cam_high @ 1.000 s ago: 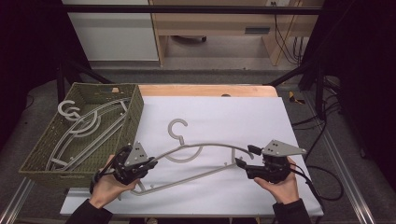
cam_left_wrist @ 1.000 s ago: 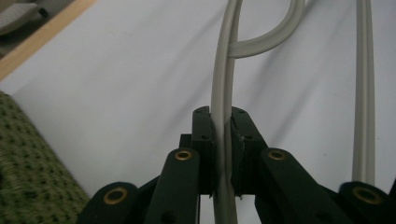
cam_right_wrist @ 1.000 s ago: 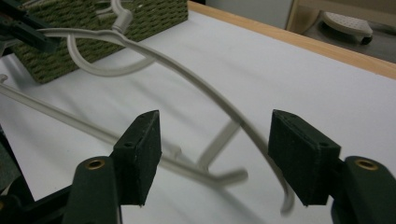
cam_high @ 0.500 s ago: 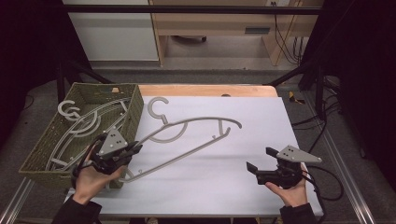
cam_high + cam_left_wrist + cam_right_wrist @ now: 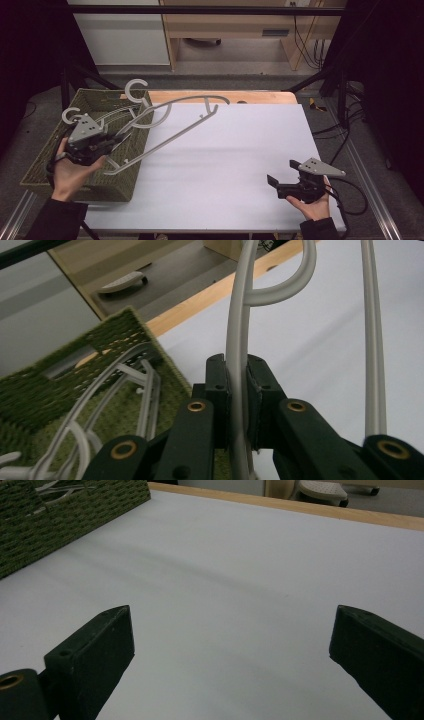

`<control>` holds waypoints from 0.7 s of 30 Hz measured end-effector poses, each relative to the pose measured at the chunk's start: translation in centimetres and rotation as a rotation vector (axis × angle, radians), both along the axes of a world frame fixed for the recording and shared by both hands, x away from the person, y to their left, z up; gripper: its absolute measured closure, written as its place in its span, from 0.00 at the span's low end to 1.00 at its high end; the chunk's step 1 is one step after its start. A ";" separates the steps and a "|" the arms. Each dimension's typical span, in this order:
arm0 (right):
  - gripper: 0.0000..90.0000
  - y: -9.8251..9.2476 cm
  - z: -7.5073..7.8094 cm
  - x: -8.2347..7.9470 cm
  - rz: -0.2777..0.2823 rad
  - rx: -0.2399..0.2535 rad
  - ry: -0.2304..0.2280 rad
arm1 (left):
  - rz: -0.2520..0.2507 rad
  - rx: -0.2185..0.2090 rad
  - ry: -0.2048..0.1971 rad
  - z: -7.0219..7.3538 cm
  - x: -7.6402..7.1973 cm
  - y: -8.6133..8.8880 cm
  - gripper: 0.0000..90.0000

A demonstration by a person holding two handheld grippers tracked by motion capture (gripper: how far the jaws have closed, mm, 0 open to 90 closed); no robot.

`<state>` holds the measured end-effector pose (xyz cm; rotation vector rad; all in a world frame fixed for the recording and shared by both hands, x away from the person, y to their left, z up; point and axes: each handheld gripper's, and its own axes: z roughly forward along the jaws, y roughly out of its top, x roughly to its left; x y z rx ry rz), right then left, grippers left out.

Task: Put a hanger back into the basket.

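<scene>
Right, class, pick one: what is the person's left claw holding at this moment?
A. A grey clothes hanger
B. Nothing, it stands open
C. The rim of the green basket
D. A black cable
A: in the left gripper view the left claw is clamped on the grey hanger, which slants over the green basket.

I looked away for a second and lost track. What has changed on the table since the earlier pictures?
The right gripper let go of the hanger; its jaws have just been opening, with nothing between them. The left gripper, shut on the hanger, carried it left and up over the basket. The basket and the hangers in it stayed put.
</scene>
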<state>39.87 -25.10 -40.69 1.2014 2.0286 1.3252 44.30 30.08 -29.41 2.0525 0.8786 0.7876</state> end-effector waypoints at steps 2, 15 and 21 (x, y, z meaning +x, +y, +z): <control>0.04 0.0 0.0 0.0 -0.001 0.005 0.001 | 0.026 -0.021 -0.013 0.2 0.2 1.0 0.91; 0.03 0.1 -0.1 0.0 -0.007 0.007 0.002 | 0.171 -0.046 -0.041 0.4 1.7 7.6 0.91; 0.03 0.1 -0.1 0.1 -0.004 0.003 0.002 | 0.199 -0.032 -0.027 -0.4 2.3 9.9 0.91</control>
